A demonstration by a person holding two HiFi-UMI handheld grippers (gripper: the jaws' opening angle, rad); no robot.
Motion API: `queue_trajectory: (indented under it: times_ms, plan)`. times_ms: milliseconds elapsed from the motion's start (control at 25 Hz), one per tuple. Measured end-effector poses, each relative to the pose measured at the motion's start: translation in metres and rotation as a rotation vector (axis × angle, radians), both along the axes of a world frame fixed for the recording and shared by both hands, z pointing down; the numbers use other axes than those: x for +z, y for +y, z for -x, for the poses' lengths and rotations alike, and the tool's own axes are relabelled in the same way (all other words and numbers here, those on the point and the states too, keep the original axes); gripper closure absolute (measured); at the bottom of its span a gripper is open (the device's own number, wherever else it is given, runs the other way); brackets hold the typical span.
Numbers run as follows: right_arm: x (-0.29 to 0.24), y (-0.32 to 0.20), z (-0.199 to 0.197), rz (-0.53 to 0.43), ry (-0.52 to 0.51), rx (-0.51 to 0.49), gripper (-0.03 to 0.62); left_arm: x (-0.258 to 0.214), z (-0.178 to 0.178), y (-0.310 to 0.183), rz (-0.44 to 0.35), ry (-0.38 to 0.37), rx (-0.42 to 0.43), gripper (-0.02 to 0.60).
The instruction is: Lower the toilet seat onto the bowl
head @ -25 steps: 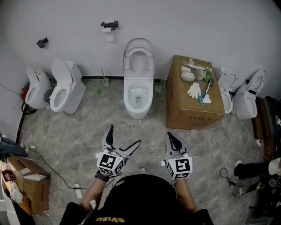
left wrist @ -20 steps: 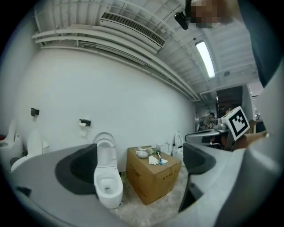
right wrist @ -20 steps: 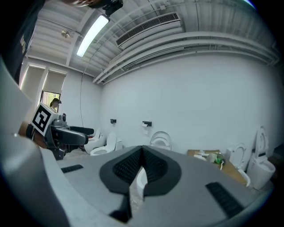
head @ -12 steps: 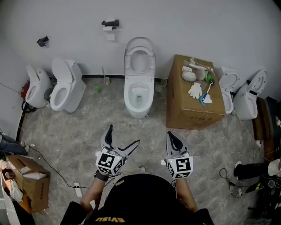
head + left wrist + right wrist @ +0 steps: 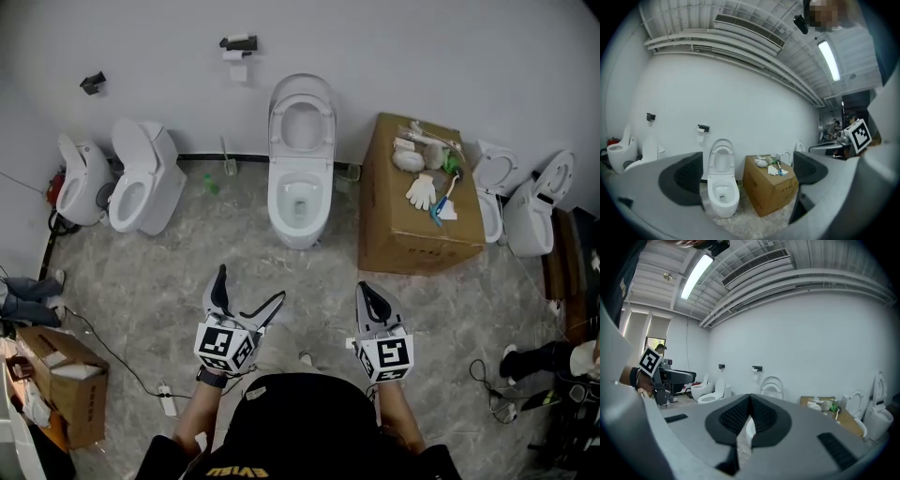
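A white toilet bowl (image 5: 298, 202) stands against the far wall, its seat (image 5: 302, 120) raised upright with the lid behind it. The left gripper view shows the same bowl (image 5: 723, 200) and raised seat (image 5: 721, 159) between the jaws, well ahead. My left gripper (image 5: 246, 292) is open, held low over the floor, about a metre short of the toilet. My right gripper (image 5: 372, 298) is shut with nothing in it, beside the left one. In the right gripper view the raised seat (image 5: 772, 386) shows above the closed pads.
A cardboard box (image 5: 412, 211) with gloves and brushes on top stands right of the toilet. Other toilets sit at the left (image 5: 141, 183) and right (image 5: 530, 211). A paper holder (image 5: 236, 45) hangs on the wall. A small box (image 5: 61, 384) and cable lie front left.
The view has moved slightly nearer the toilet. My left gripper has shifted a little to the left, staying open. The right gripper has barely moved.
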State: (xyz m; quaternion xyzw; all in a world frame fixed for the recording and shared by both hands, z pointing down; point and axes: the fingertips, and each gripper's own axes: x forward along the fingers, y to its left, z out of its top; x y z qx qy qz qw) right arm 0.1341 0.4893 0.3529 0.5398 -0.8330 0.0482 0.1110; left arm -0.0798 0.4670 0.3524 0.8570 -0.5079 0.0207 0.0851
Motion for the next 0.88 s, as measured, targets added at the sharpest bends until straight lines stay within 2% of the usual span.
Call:
queue_trajectory:
  times_ms: [240,560,680,880]
  plan:
    - [0.014,-0.016,-0.003,0.036,-0.016,0.005,0.602,-0.001,0.026,-0.021,-0.007,-0.024,-0.064,-0.002]
    - [0.02,-0.064,-0.005,0.067,-0.023,0.031,0.602,-0.006,0.028,-0.067,-0.044,-0.038,-0.034,0.0]
    - [0.022,-0.086,0.001,0.083,-0.026,0.031,0.602,-0.017,0.031,-0.091,-0.076,-0.002,-0.028,0.0]
    - [0.012,-0.122,0.013,0.09,-0.02,0.051,0.602,-0.026,0.047,-0.13,-0.092,0.012,-0.02,0.002]
